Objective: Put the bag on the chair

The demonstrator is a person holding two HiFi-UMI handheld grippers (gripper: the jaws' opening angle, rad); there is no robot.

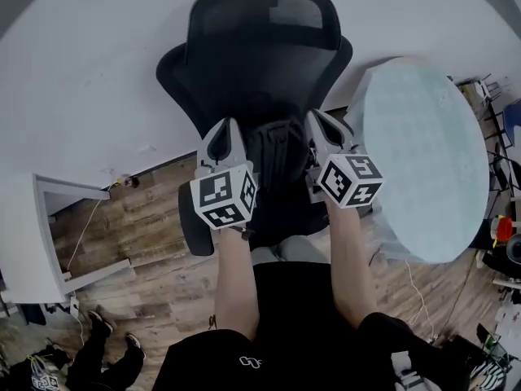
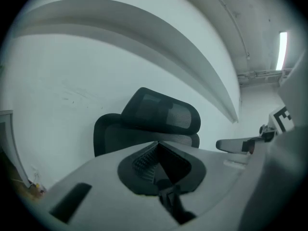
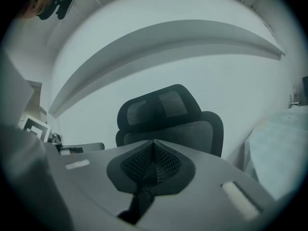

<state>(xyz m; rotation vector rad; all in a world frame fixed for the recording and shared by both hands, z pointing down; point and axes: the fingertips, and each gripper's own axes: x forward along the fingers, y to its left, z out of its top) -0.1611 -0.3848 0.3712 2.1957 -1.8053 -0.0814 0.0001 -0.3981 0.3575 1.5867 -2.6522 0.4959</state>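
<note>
A black mesh office chair [image 1: 260, 47] stands against the white wall, and shows in the left gripper view [image 2: 159, 117] and the right gripper view [image 3: 168, 114] too. The black bag [image 1: 273, 157] hangs between my two grippers, over the chair's seat [image 1: 281, 214]; whether it touches the seat I cannot tell. My left gripper [image 1: 224, 137] is shut, with a black strap [image 2: 171, 203] of the bag running out from its closed jaws. My right gripper [image 1: 323, 127] is shut the same way on another black strap [image 3: 139, 201]. The grippers hide most of the bag.
A round pale-green table [image 1: 427, 161] stands close to the chair's right side. A white cabinet [image 1: 32, 243] is at the left on the wood floor. Another person's legs [image 1: 106, 349] show at lower left. Clutter lies at the far right [image 1: 501, 235].
</note>
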